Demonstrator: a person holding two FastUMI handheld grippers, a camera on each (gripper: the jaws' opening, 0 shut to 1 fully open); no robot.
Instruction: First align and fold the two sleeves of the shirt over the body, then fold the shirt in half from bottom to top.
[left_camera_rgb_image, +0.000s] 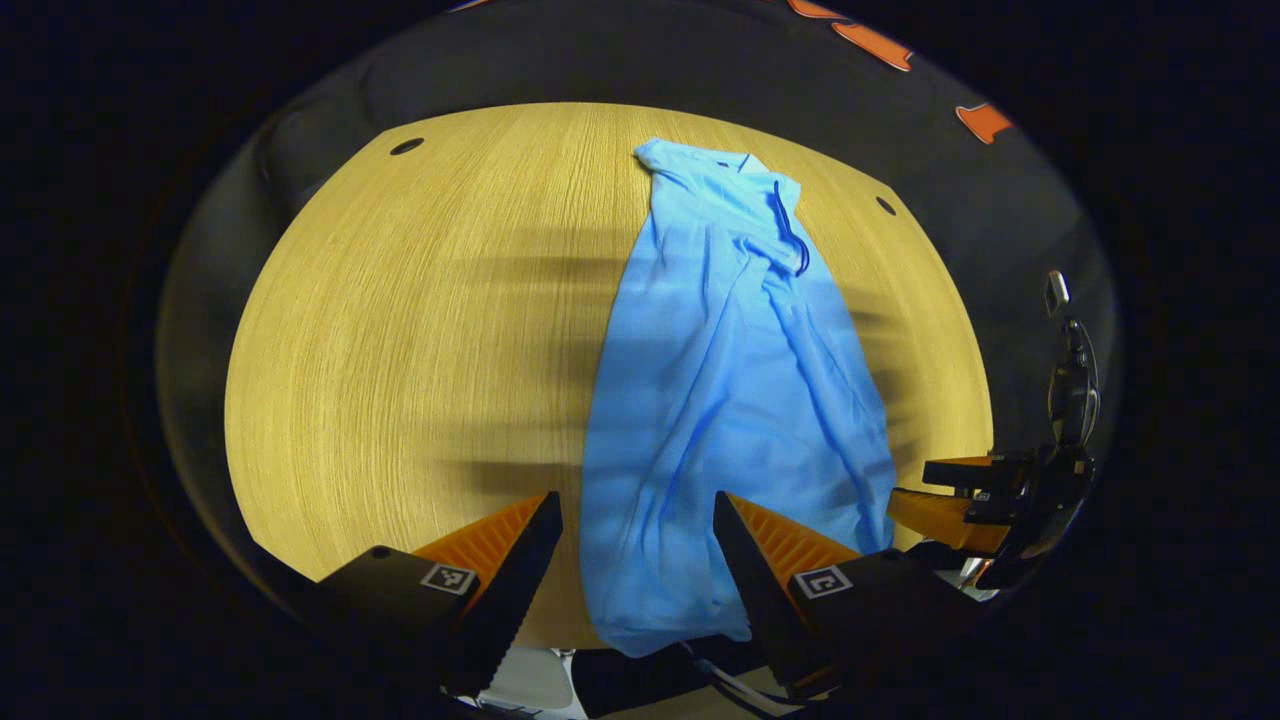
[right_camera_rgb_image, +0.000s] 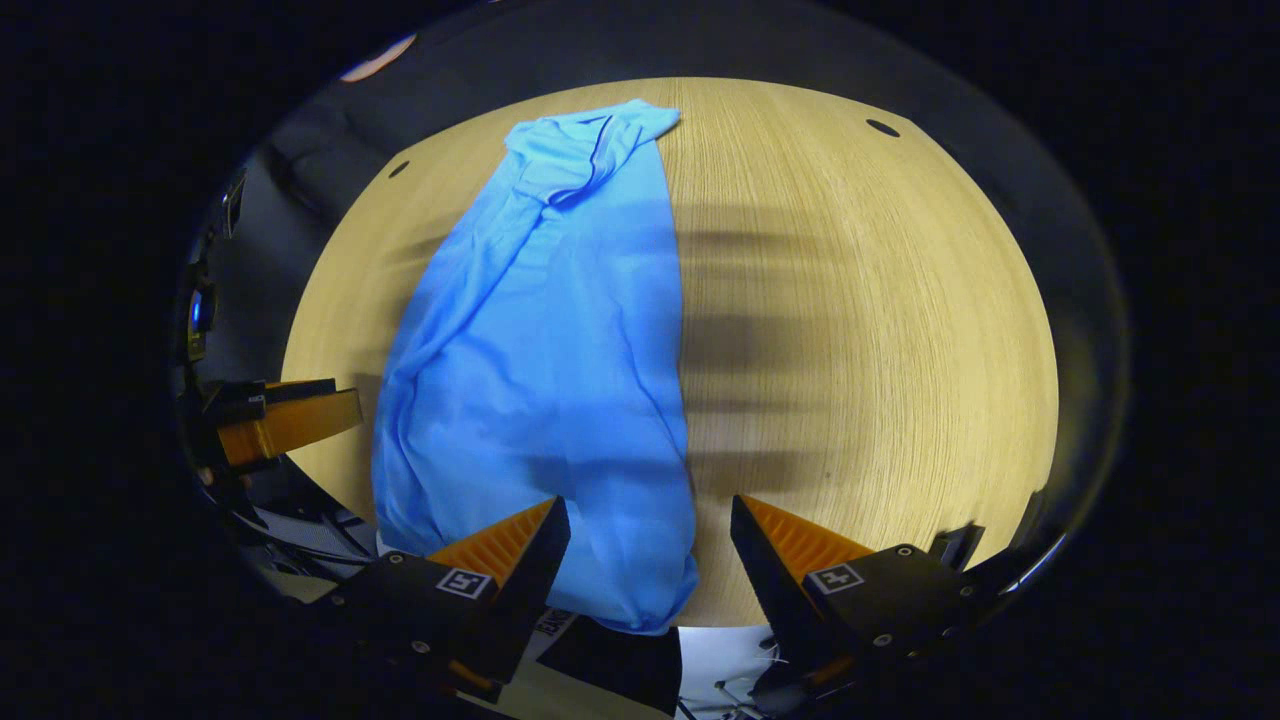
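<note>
A light blue cotton shirt (left_camera_rgb_image: 730, 400) lies lengthwise on the pale wooden desk (left_camera_rgb_image: 420, 330), sleeves folded in, wrinkled. Its hem overhangs the near edge. Left tongs (left_camera_rgb_image: 638, 530) and right tongs (right_camera_rgb_image: 650, 535) gape wide, holding nothing.

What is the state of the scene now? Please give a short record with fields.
shirt: blue shirt lies long and narrow on the table, wrinkled, hem over the near edge
table: round wooden table
left gripper: jaws open, around the hem's left corner
right gripper: jaws open, around the hem's right corner
bottom-to-top fold: not yet done
</note>
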